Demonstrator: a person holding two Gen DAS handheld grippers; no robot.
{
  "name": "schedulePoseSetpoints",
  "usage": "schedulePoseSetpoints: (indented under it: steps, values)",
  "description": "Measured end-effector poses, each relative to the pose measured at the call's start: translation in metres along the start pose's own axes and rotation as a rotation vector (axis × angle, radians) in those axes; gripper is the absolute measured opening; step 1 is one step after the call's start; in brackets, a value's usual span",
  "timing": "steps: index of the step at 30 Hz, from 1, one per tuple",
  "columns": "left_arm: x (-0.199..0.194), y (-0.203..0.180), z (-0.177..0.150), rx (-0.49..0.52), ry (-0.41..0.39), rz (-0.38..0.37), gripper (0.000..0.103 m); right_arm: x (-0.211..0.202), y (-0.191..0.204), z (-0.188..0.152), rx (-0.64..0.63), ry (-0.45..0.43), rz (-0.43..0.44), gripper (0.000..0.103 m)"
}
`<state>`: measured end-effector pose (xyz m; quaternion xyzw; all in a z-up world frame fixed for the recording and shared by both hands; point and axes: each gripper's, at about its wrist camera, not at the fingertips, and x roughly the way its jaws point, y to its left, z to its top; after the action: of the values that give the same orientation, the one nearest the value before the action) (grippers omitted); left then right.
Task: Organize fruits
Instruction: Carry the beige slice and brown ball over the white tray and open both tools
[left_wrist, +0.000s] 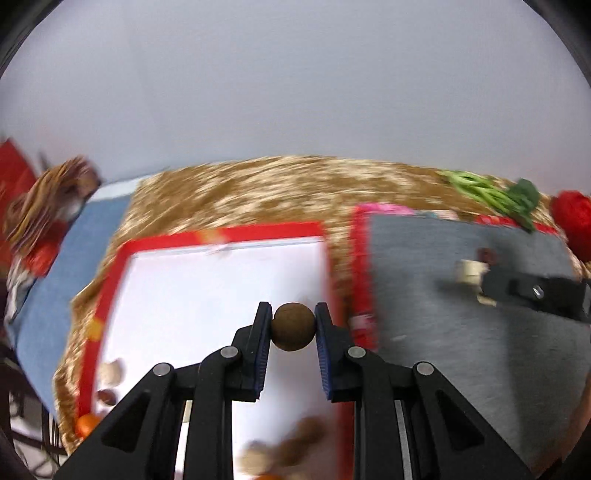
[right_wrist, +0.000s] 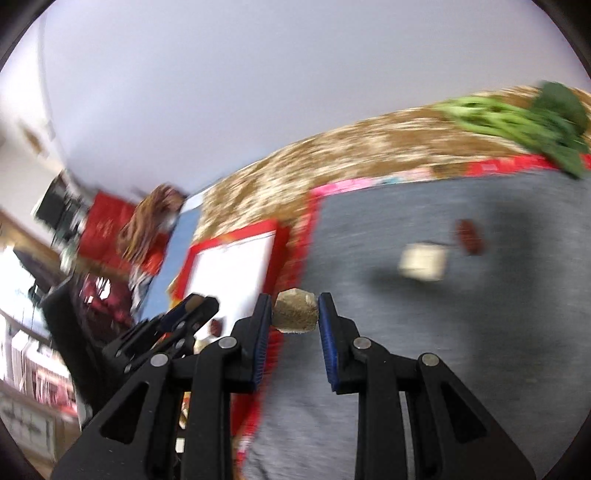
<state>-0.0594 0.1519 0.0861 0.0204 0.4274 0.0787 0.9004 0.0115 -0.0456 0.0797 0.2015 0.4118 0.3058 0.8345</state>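
Round brown ball-shaped fruit (left_wrist: 293, 326) sat pinched between the left gripper (left_wrist: 293, 328) pads, held above the white red-rimmed tray (left_wrist: 221, 280), no long axis to mind. Right gripper (right_wrist: 295, 312) was clamped on a pale tan blocky lump (right_wrist: 296, 311), over the seam between that tray and the grey felt red-edged mat (right_wrist: 443, 369) beside it. Tray held blurred brown pieces (left_wrist: 295, 439); mat carried a cream cube (right_wrist: 423, 263) and a dark red piece (right_wrist: 470, 237). Green leafy bunch (right_wrist: 517, 118) lay beyond the mat.

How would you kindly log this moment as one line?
left gripper: shut on round brown fruit | right gripper: shut on tan chunk | both lifted
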Motion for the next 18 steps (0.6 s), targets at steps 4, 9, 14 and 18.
schedulePoseSetpoints:
  steps: [4, 9, 14, 18]
  values:
    - [0.015, 0.034, -0.007, -0.06, 0.059, 0.051, 0.022, 0.031, 0.038, -0.017, -0.09, 0.047, 0.051, 0.027]
    - [0.025, 0.057, -0.015, -0.059, 0.096, 0.11, 0.022, 0.064, 0.069, -0.044, -0.213, 0.117, 0.057, 0.027]
    - [0.034, 0.069, -0.021, -0.06, 0.141, 0.135, 0.022, 0.083, 0.079, -0.061, -0.29, 0.169, 0.034, 0.027]
    - [0.037, 0.068, -0.023, -0.05, 0.158, 0.132, 0.022, 0.091, 0.085, -0.07, -0.327, 0.184, 0.013, 0.027]
